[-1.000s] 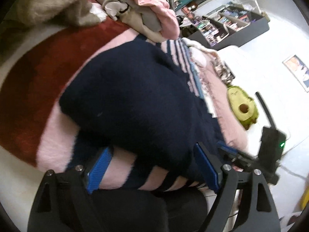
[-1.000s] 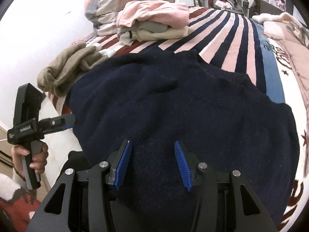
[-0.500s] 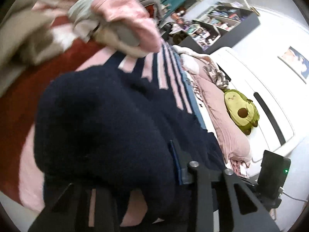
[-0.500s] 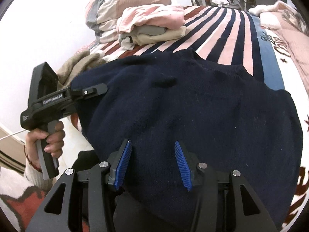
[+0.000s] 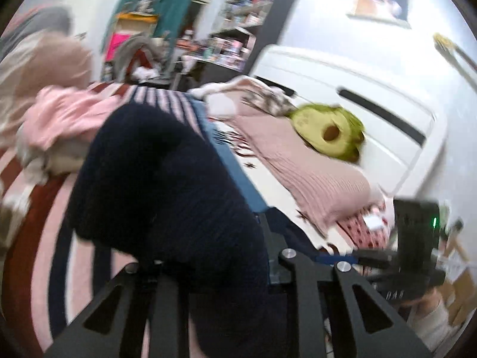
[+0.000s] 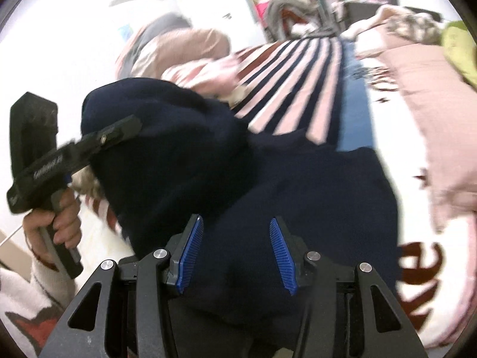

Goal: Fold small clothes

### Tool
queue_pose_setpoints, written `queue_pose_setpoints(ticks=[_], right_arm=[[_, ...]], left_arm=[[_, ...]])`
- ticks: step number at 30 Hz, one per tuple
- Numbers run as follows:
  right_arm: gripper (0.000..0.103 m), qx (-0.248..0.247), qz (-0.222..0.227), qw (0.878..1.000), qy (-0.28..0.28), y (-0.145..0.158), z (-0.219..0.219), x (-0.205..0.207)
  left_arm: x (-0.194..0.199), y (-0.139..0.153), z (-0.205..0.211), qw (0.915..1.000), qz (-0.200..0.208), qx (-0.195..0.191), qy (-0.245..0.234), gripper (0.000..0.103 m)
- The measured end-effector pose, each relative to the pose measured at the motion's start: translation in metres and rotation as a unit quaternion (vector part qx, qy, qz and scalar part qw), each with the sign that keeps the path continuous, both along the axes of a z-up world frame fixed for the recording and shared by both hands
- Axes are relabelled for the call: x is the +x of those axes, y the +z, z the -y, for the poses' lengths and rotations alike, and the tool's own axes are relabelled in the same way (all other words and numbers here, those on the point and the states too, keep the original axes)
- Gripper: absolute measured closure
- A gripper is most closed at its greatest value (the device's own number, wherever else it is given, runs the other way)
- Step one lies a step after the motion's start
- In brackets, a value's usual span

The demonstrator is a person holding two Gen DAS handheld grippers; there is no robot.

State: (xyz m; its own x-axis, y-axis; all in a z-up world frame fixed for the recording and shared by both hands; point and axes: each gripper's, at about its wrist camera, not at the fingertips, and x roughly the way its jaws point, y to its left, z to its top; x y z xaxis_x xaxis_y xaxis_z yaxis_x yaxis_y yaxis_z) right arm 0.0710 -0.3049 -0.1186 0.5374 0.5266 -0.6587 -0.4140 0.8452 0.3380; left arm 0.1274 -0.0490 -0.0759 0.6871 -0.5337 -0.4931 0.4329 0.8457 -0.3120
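Observation:
A navy knit sweater [image 6: 313,185] lies on the striped bed cover. My left gripper [image 5: 208,256] is shut on the sweater's left edge and holds it lifted, so the cloth [image 5: 161,179] bulges over the fingers and hides their tips. In the right wrist view the left gripper [image 6: 119,132] carries that edge up and over the sweater's body. My right gripper [image 6: 235,253] sits low at the sweater's near hem with blue pads [image 6: 190,253] apart; cloth lies between them, not pinched.
A pile of folded clothes with a pink top [image 5: 62,116] lies beyond the sweater. A pink pillow [image 5: 307,173] and a green avocado plush [image 5: 331,134] lie to the right. The bed cover is striped [image 6: 301,80]. A white headboard [image 5: 357,101] stands behind.
My left gripper has closed on the sweater's left edge and lifted it up and toward the right. The right gripper has stayed at the near hem, pads apart.

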Motion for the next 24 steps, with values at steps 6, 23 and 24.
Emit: queue_pose_setpoints(ticks=[6,23,24], right_arm=[[0.06,0.015,0.028,0.998,-0.062,0.01,0.058,-0.018],[0.087,0.084,-0.042,0.993,0.065,-0.034,-0.018,0.019],[0.087,0.078,-0.043,0.993,0.082,-0.035,-0.037,0.024]], left_arm=[[-0.007,-0.016,0.09,0.9938,-0.011,0.08,-0.076,0.084],[-0.031,0.009,-0.021,0.9959,0.012,0.053,0.073,0.087],[-0.033,0.006,-0.033,0.9951,0.008,0.05,0.085,0.087]])
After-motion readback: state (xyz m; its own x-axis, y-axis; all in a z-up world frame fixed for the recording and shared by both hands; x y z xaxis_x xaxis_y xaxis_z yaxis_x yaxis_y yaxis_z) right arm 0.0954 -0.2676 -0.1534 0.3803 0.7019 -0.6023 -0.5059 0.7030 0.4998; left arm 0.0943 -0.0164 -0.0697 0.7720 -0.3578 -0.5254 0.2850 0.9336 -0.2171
